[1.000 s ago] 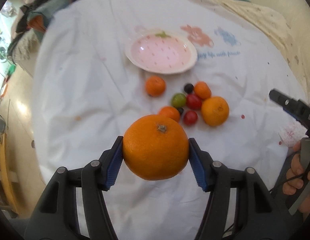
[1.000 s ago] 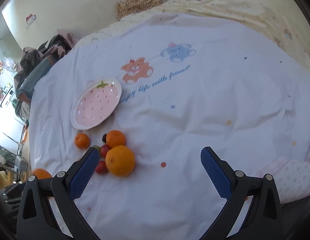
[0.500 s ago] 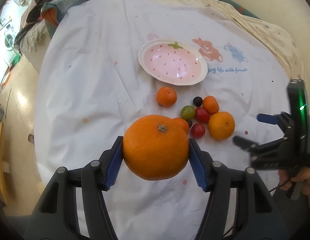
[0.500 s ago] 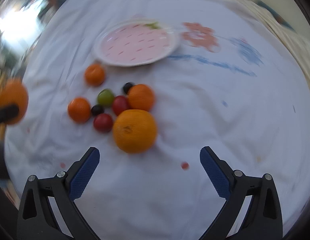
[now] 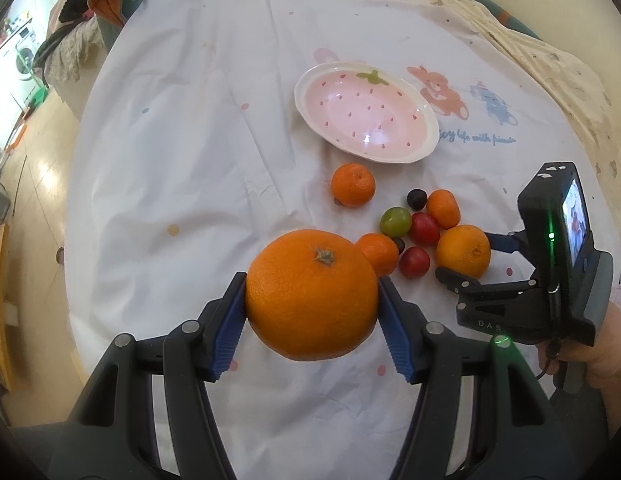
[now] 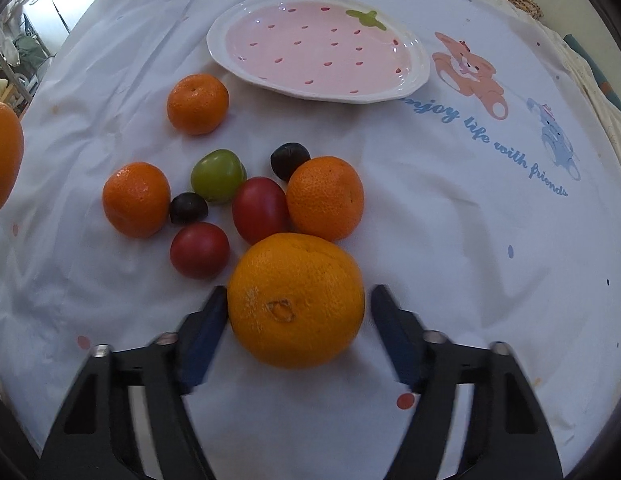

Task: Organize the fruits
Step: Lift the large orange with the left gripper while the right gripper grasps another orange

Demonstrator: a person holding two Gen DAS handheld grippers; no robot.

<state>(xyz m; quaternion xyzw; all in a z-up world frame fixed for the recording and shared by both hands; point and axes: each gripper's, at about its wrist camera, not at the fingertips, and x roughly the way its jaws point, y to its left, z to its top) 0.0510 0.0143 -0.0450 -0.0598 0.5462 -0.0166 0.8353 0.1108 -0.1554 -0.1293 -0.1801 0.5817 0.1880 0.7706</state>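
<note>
My left gripper (image 5: pixel 312 308) is shut on a large orange (image 5: pixel 310 294) and holds it above the white cloth. My right gripper (image 6: pixel 296 312) is open, its fingers on either side of a second large orange (image 6: pixel 296 300) that lies on the cloth; its left pad is close to the peel and the right pad stands apart. That orange (image 5: pixel 463 252) and the right gripper (image 5: pixel 470 256) also show in the left wrist view. A pink strawberry plate (image 6: pixel 230 56) (image 5: pixel 310 108) lies empty beyond the fruit.
Three small mandarins (image 6: pixel 197 103) (image 6: pixel 136 199) (image 6: pixel 325 198), two red tomatoes (image 6: pixel 260 210) (image 6: pixel 199 250), a green one (image 6: pixel 217 176) and two dark grapes (image 6: pixel 289 160) (image 6: pixel 188 208) lie clustered on the cloth (image 6: pixel 470 240). Clothes are piled at the far left (image 5: pixel 70 40).
My right gripper has swung left and come down to the fruit cluster, and its fingers now straddle the second large orange. My left gripper still holds its orange, shifted slightly.
</note>
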